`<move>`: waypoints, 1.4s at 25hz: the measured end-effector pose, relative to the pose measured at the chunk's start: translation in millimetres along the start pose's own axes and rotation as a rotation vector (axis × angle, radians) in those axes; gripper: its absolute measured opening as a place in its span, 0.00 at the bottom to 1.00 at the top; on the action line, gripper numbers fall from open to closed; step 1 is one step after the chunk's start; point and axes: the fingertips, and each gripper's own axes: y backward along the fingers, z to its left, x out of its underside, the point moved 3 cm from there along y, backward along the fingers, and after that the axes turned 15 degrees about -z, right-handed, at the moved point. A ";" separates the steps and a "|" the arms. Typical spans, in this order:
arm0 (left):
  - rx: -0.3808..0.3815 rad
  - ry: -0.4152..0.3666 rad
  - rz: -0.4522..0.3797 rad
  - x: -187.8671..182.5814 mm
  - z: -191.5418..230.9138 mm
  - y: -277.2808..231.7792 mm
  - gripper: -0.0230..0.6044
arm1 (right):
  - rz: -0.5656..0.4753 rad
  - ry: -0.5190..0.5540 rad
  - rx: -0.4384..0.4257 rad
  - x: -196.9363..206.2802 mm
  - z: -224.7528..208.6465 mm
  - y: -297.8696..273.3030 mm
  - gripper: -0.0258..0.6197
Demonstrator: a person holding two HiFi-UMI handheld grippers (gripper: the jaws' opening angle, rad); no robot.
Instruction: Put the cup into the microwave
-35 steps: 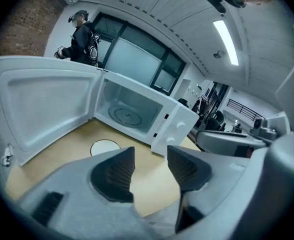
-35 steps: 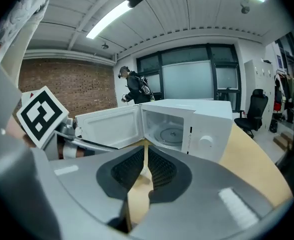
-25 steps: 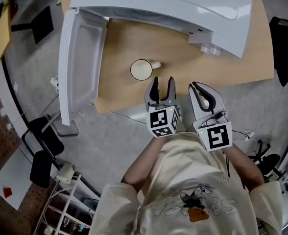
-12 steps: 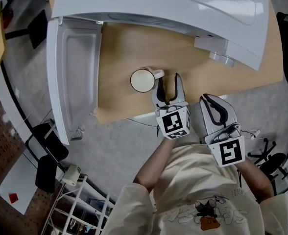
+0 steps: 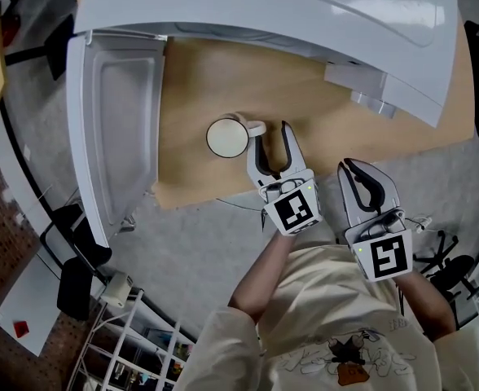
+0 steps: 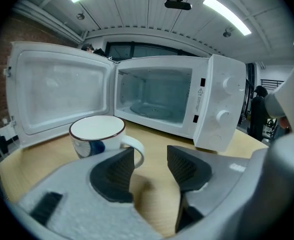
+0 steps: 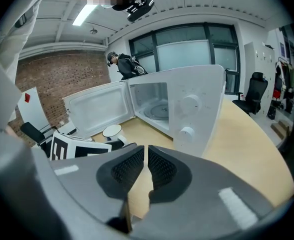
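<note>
the white ceramic cup with a dark rim (image 5: 226,137) stands on the wooden table (image 5: 337,112) before the open white microwave (image 5: 305,15), its handle just ahead of the left gripper (image 5: 270,129). that gripper's jaws are apart and closing, with nothing between them. the right gripper (image 5: 355,166) has its jaws together, empty. a second ago the left gripper sat back at the table edge.

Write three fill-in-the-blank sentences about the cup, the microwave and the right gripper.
1. The microwave has its door swung ___.
2. The cup sits on the wooden ___, outside the microwave.
3. Between the jaws of the right gripper there is ___.
Missing words: open; table; nothing.
</note>
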 end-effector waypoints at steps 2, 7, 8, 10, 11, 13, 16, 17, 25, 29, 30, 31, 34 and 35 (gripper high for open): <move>-0.025 -0.002 0.004 2.5 7.4 -0.1 0.36 | 0.002 0.003 -0.002 1.3 -2.1 0.8 0.09; -0.137 -0.041 0.003 0.4 31.4 -9.3 0.14 | 0.008 0.009 -0.006 1.1 -4.2 -0.4 0.09; -0.149 -0.038 -0.002 -0.6 34.1 -12.4 0.14 | 0.010 0.009 -0.006 1.5 -4.4 -0.9 0.09; -0.146 -0.024 -0.012 -2.0 35.3 -17.7 0.13 | 0.014 0.009 -0.005 2.7 -4.2 -1.1 0.09; -0.138 -0.018 -0.018 -2.8 35.1 -19.5 0.13 | 0.016 0.010 -0.005 3.2 -3.7 -1.0 0.09; -0.119 -0.012 -0.031 -4.6 35.3 -21.4 0.12 | 0.018 0.010 -0.008 4.0 -2.0 -1.0 0.09; -0.084 -0.033 -0.051 -7.6 36.4 -22.3 0.11 | 0.019 0.008 -0.010 5.2 0.9 -1.8 0.09; -0.073 -0.041 -0.056 -8.5 36.5 -22.4 0.11 | 0.019 0.006 -0.010 5.8 1.9 -2.4 0.09; -0.062 0.003 -0.111 -20.5 31.6 -18.8 0.11 | 0.029 0.002 -0.013 10.3 9.2 -4.5 0.09; -0.047 -0.019 -0.123 -25.5 30.3 -16.4 0.11 | 0.034 -0.003 -0.011 12.6 11.5 -5.0 0.09; -0.042 -0.020 -0.126 -27.3 29.7 -16.9 0.11 | 0.033 -0.003 -0.010 12.7 11.5 -5.2 0.09; -0.038 -0.020 -0.129 -29.6 29.2 -17.5 0.11 | 0.032 -0.002 -0.009 12.6 11.6 -5.5 0.09; -0.020 -0.025 -0.139 -39.2 27.0 -19.5 0.11 | 0.026 -0.001 -0.008 10.9 12.8 -6.6 0.09; -0.011 -0.029 -0.144 -42.9 26.0 -20.6 0.11 | 0.023 -0.001 -0.007 10.1 13.3 -7.3 0.09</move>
